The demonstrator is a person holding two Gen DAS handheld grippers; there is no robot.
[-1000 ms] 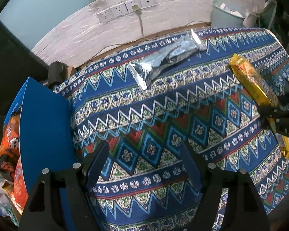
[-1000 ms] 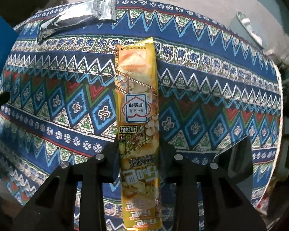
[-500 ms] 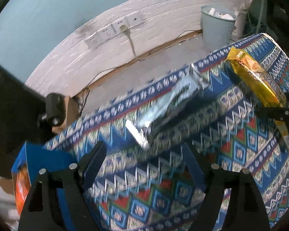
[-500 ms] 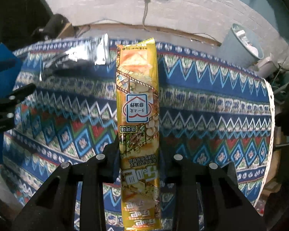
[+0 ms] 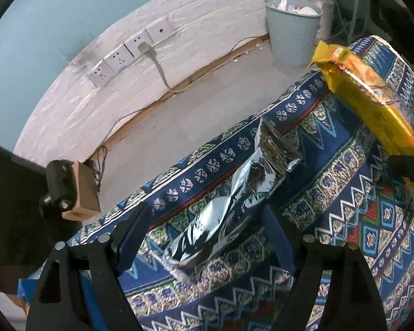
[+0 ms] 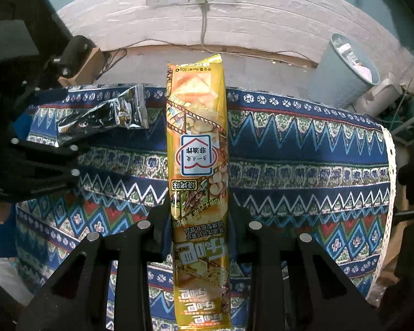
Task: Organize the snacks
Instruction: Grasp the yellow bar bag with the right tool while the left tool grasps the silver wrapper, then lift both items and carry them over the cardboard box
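A long silver foil snack packet lies on the patterned tablecloth near the table's far edge. My left gripper is open, with its fingers on either side of the packet's near end. My right gripper is shut on a long yellow snack packet and holds it raised above the table, pointing toward the wall. The yellow packet also shows at the right of the left wrist view. The silver packet lies at the left of the right wrist view, beside the left gripper.
A grey waste bin stands on the floor beyond the table, also in the right wrist view. Wall sockets with a plugged cable are behind. A small cardboard box sits on the floor at left.
My left gripper moved forward to the silver packet, which now lies between its fingers. My right gripper lifted the yellow packet higher off the table. The blue box left the left view.
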